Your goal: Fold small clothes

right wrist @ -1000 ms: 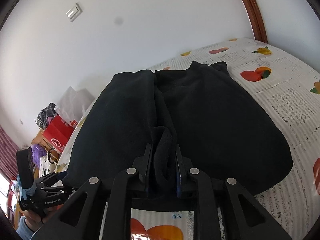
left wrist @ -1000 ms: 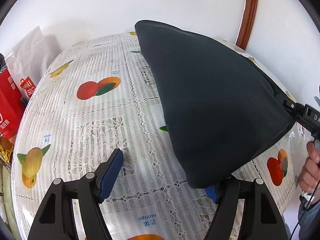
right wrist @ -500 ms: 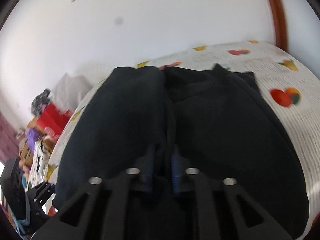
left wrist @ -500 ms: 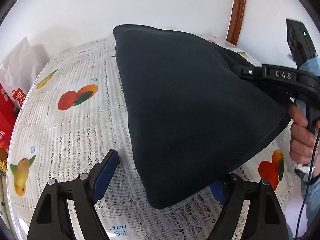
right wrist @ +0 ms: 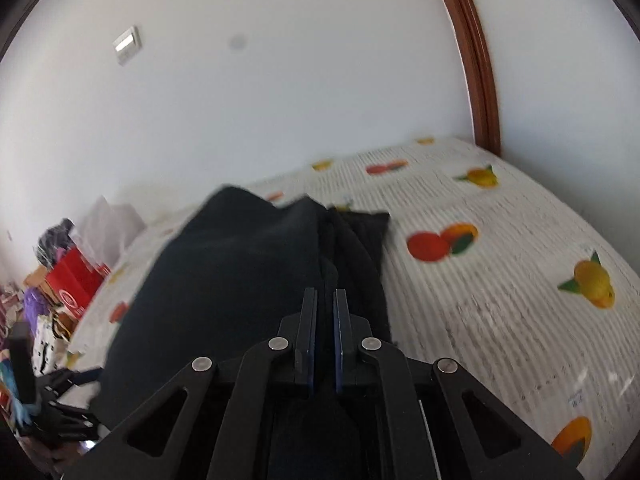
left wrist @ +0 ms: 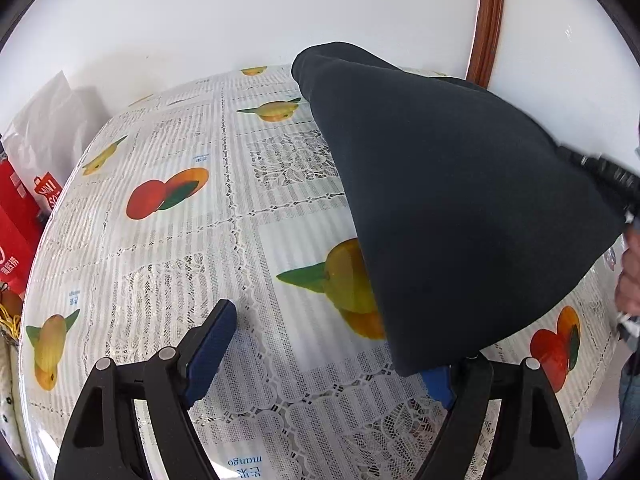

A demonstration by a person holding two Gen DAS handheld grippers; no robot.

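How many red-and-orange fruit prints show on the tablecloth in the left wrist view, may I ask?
2 fruit prints: one left of the dark garment, mid-table; one below its right edge. The garment may hide others.

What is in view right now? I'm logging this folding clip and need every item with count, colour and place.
dark navy fabric garment: one, lifted in a tent shape over the table's right side, pinched at one edge by the right gripper.
white lace-pattern tablecloth with printed fruit: one, covering the table.
red paper shopping bags: at least two, off the table's left edge.
white plastic bag: one, behind the red bags by the wall.
brown wooden door frame: one, on the white wall behind.
white wall switch: one, high on the wall.
left gripper: black, blue pads, open; garment hem by its right finger.
right gripper: black, shut on the garment.
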